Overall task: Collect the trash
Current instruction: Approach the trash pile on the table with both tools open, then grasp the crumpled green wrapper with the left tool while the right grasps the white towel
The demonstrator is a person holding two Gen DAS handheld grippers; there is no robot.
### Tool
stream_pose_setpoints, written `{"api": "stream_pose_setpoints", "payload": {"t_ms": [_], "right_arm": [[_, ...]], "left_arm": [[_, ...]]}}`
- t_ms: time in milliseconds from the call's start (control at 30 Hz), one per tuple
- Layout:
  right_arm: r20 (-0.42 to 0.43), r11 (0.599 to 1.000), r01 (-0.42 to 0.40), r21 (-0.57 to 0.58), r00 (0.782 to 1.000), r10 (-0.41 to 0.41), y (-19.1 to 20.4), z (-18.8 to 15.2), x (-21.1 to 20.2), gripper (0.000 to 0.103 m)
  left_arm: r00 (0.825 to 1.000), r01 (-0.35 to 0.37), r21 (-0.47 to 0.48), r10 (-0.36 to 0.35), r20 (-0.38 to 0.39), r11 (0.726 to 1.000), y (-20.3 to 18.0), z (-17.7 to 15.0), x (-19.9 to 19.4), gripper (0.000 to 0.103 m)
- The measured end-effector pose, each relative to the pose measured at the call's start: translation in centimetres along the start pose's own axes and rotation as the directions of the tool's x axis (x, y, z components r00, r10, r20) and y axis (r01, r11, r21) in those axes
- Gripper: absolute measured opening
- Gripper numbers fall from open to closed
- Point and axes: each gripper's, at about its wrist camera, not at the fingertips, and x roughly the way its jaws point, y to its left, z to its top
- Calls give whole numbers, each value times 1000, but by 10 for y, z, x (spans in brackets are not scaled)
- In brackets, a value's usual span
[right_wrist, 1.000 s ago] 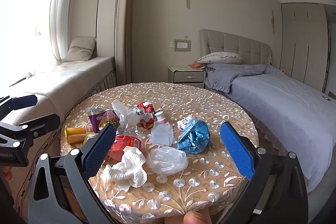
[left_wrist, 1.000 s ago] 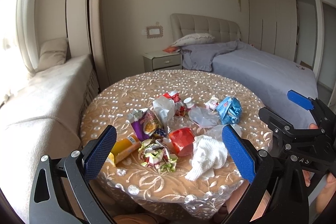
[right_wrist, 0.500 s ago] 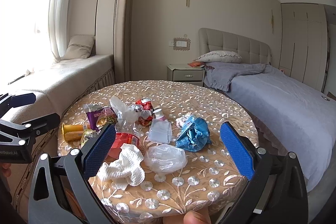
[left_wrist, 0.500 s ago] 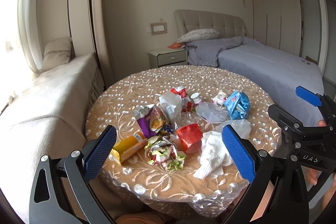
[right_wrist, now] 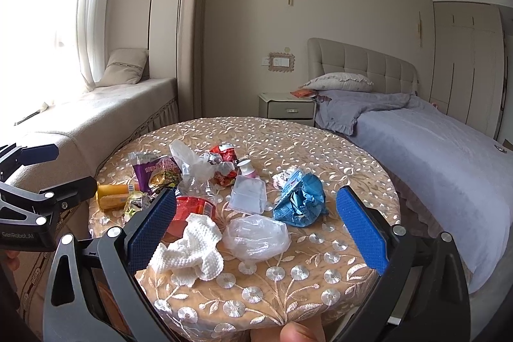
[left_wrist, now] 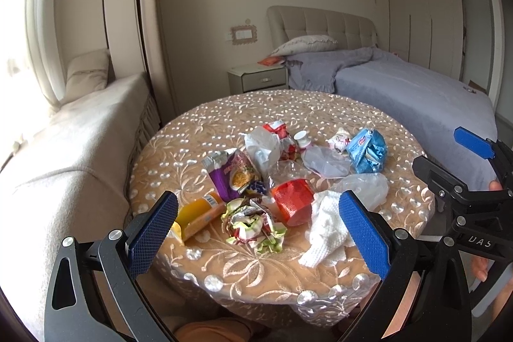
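Two grippers hang at the near rim of the round table [right_wrist: 352,149], and we hold nothing yet: the left gripper [left_wrist: 256,233] and the right gripper [right_wrist: 256,229] both have their jaws spread wide with only air between the pads. We judge that we are at the very start, in the approach, with no piece of trash collected.

All the trash lies on the table, bunched toward its near half. Closest to the near rim is the white crumpled tissue [right_wrist: 189,246], with the clear plastic bag [right_wrist: 256,234] just beside it. Behind them, toward the table's middle, sit the red cup [left_wrist: 293,205], the crumpled green-and-red wrapper [left_wrist: 253,223], the orange tube [left_wrist: 198,213] at the left side of the table, the purple snack packet [left_wrist: 232,173] and the blue wrapper [right_wrist: 299,202] toward the right side. A small white bottle [right_wrist: 246,167] stands nearer the table's centre.

No bin or bag for the trash shows in either view, so we cannot tell where the pieces should go.

Next we would lower one gripper onto a near-rim piece, most likely the tissue, and close gently; it is soft and should bunch easily.
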Motion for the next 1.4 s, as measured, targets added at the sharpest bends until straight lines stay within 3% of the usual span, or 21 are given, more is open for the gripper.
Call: {"api": "stream_pose_setpoints", "payload": {"t_ms": [400, 633, 900, 1067, 1200, 1333, 1400], "right_arm": [[-11, 999, -19, -40, 1000, 19, 9, -10, 13, 99], [-65, 997, -67, -32, 996, 65, 12, -22, 32, 99], [-157, 987, -143, -67, 979, 131, 33, -47, 68, 99], [-209, 967, -239, -85, 954, 217, 53, -59, 87, 99], [-187, 968, -186, -168, 970, 154, 67, -65, 93, 98], [-236, 962, -246, -119, 948, 213, 61, -74, 103, 85], [-289, 950, -277, -146, 930, 227, 69, -83, 110, 72]], "left_arm": [[998, -26, 10, 27, -56, 1000, 4, -8, 19, 98], [992, -51, 9, 52, -113, 999, 11, -16, 44, 98], [979, -109, 73, 120, -164, 991, 18, -29, 81, 98], [974, -91, 120, 114, -198, 989, 20, -29, 109, 98], [970, -61, 164, 97, -223, 985, 16, -26, 132, 98], [960, -19, 165, 64, -273, 986, 16, -30, 149, 98], [958, 22, 165, 27, -286, 986, 13, -32, 152, 89]]}}
